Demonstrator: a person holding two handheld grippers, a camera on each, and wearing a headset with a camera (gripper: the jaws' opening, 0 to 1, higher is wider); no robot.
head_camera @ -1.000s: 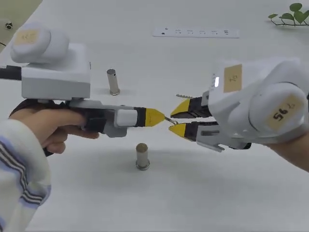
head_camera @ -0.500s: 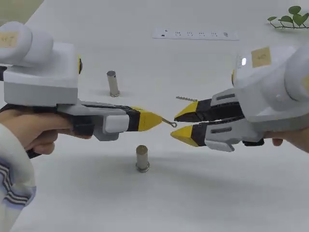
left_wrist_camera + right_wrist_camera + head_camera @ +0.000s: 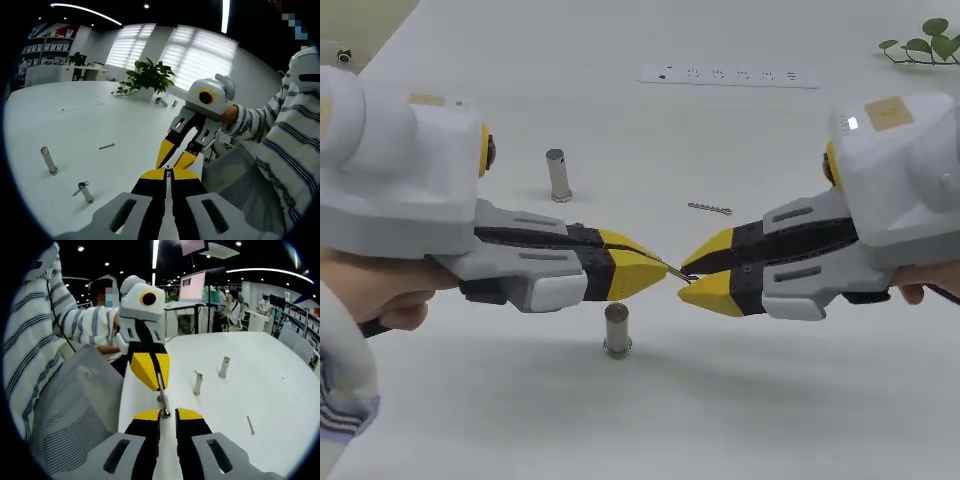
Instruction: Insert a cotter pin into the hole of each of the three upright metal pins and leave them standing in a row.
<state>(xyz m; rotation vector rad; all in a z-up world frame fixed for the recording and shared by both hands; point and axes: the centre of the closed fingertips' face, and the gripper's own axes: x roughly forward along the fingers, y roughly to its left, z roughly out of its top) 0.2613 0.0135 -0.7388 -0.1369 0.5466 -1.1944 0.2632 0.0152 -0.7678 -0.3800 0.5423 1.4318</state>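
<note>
My left gripper (image 3: 660,272) comes in from the left, shut on a thin cotter pin (image 3: 678,272) that sticks out of its yellow tips. My right gripper (image 3: 684,280) faces it tip to tip, jaws narrowly open around the pin's looped end (image 3: 164,413). One upright metal pin (image 3: 616,328) stands just below the tips, another (image 3: 557,175) farther back. In the left gripper view, a metal pin (image 3: 86,192) carries a cotter pin through its top, beside a bare one (image 3: 48,160). A loose cotter pin (image 3: 709,208) lies on the white table.
A white power strip (image 3: 728,75) lies at the far edge, and a green plant (image 3: 920,38) sits at the top right. A person in a striped shirt (image 3: 295,125) holds the grippers. Bare white table (image 3: 650,420) lies in front.
The right gripper's jaws have narrowed from wide open and moved in around the cotter pin's looped end. The left gripper has stayed shut on the pin, and both have dropped slightly.
</note>
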